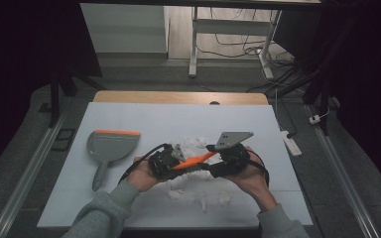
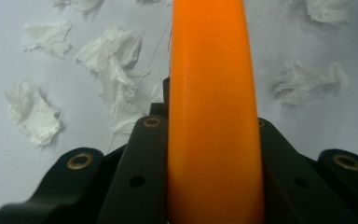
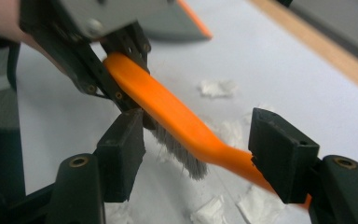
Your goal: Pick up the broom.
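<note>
Brush (image 1: pixel 194 159) hung between my two grippers, above the white board (image 1: pixel 129 119). My left gripper (image 2: pixel 213 140) was clamped on the orange body of it, which ran straight up between the jaws in the left gripper view. My right gripper (image 3: pixel 216 154) stood with its jaws spread, one pad on each side of the brush near where the grey bristles end and the handle narrows, neither pad pressing it as far as I could tell.

The risk, as I judged it, lay in the handover. If my left gripper let go before the right had closed, the brush would drop onto the board and scatter the paper below. If the right closed on the bristles and not on the handle, the hold would be soft and the brush could twist or slip when swept.

Torn tissue scraps (image 2: pixel 32 112) lay on the board under and ahead of both grippers, some close beneath them and some nearer to me. The grey dustpan (image 1: pixel 110 146) with its orange lip sat well off to the outer side of my left gripper, handle towards me. Nothing stood between the grippers and the scraps. The dustpan was clear of the paper, so it would need bringing over.
</note>
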